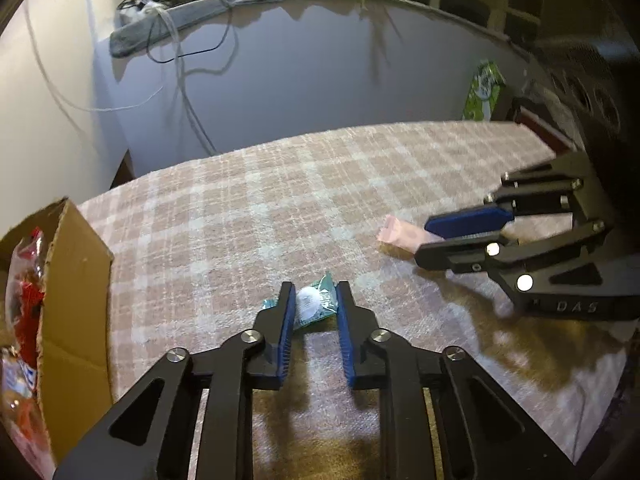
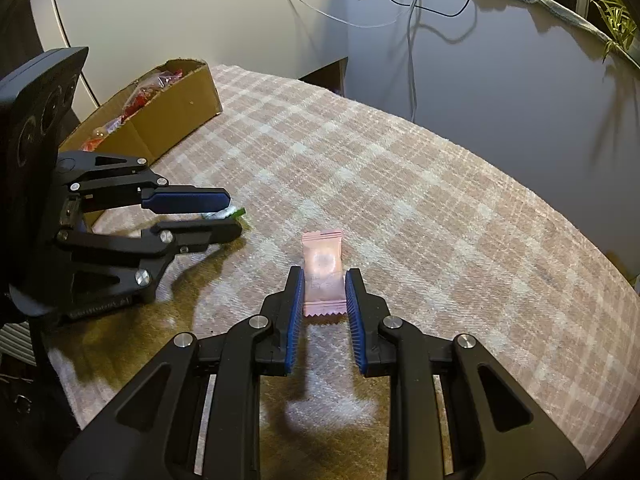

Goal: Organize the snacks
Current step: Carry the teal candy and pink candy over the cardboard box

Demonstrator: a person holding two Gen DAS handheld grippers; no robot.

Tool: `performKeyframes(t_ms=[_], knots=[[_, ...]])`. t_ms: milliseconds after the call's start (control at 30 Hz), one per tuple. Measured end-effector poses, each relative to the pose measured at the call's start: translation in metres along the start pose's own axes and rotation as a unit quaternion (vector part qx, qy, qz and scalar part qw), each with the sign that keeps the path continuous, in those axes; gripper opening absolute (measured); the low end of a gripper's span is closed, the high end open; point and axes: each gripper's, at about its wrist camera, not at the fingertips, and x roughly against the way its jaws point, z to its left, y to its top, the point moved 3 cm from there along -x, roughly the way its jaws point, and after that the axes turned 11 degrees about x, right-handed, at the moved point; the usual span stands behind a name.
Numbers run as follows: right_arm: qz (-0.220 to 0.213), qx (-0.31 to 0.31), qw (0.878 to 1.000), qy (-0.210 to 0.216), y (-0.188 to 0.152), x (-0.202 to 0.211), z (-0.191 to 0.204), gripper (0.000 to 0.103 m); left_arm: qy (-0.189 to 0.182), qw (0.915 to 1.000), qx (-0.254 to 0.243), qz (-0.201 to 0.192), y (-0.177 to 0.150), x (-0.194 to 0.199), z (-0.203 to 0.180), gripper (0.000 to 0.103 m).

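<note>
A small green-wrapped candy (image 1: 314, 304) lies on the checked tablecloth between the fingers of my left gripper (image 1: 314, 294), which is open around it with a gap on the right side. A pink-wrapped candy (image 2: 323, 270) lies between the fingers of my right gripper (image 2: 323, 280), open around it and close to its sides. The pink candy (image 1: 400, 234) also shows in the left wrist view, under the right gripper (image 1: 424, 240). The left gripper (image 2: 234, 216) shows in the right wrist view over the green candy (image 2: 232, 213).
A cardboard box (image 2: 176, 120) holding red-wrapped snacks stands at the table's left; it also shows in the left wrist view (image 1: 76, 300). A green snack bag (image 1: 484, 92) leans at the far right by a dark object. Cables hang on the wall behind.
</note>
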Motion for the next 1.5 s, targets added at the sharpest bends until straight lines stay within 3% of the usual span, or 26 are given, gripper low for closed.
performKeyframes(t_ms=[167, 700, 1100, 1500], knots=[[-0.002, 0.002, 1.0, 0.001, 0.0, 0.001, 0.001, 0.022, 0.012, 0.9995, 0.024, -0.018, 0.004, 0.009, 0.012, 0.005], [-0.023, 0.006, 1.0, -0.006, 0.01, 0.021, 0.01, 0.022, 0.005, 0.9983, 0.035, -0.045, 0.007, 0.038, 0.011, 0.004], [-0.049, 0.032, 0.998, -0.015, 0.038, 0.055, 0.048, 0.022, -0.001, 0.9941, 0.058, -0.092, 0.003, 0.098, 0.031, 0.004], [-0.066, 0.07, 0.995, 0.002, 0.072, 0.063, 0.104, 0.022, 0.03, 0.988, 0.085, -0.126, -0.021, 0.146, 0.065, 0.004]])
